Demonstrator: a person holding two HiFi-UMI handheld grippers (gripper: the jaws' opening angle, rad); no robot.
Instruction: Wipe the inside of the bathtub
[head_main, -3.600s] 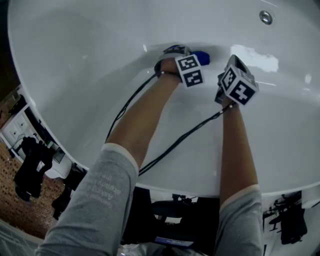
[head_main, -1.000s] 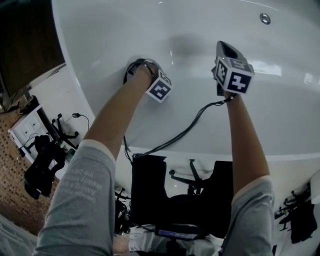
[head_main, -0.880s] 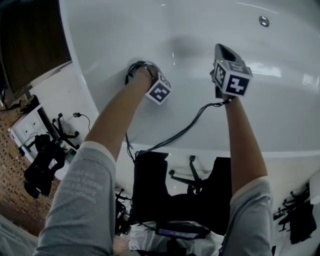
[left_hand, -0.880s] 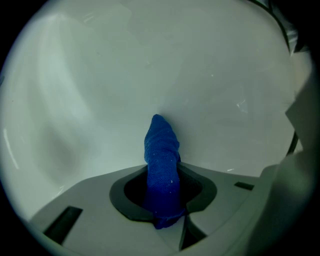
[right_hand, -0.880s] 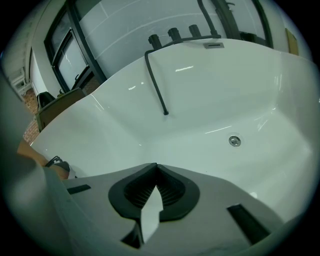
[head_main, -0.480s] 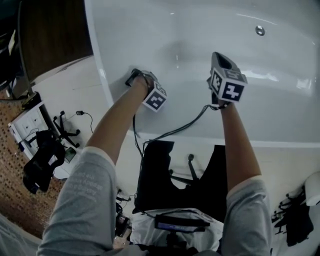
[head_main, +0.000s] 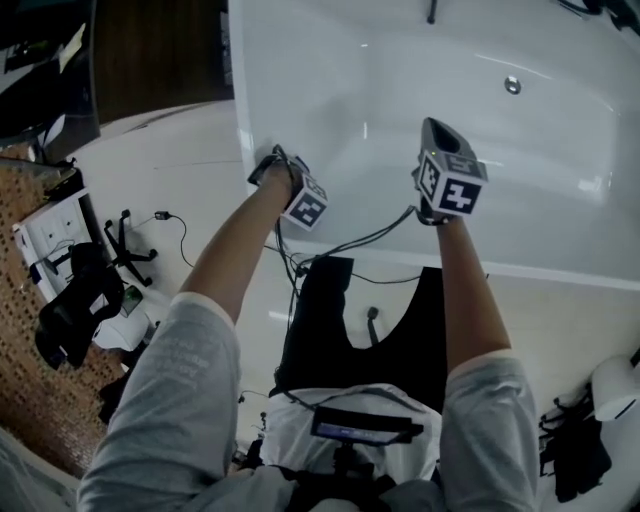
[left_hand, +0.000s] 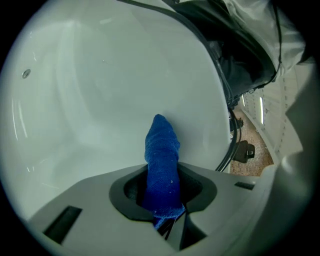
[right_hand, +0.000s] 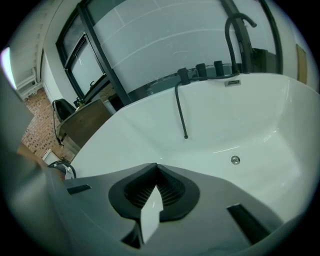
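- Tub (head_main: 330, 90): its near-left rim corner lies at the left gripper (head_main: 275, 168). Wide bare basin is open ahead and to the right of both grippers.
- Right gripper (right_hand: 156, 182): held over the basin's near side, clear of the wall. Jaws pressed together, nothing between them.
- Surface: white, glossy. Round fitting (head_main: 512, 85) on the far wall; dark faucet (right_hand: 235, 30) and hose (right_hand: 181, 107) at the far rim.
- Room: white floor (head_main: 170, 160); cables (head_main: 350, 240) trail below the near rim.
- Cloth (left_hand: 161, 150): blue, rolled, clamped between the left jaws. Long axis runs along the jaws and the free end points out toward the tub wall; contact with the wall cannot be told.
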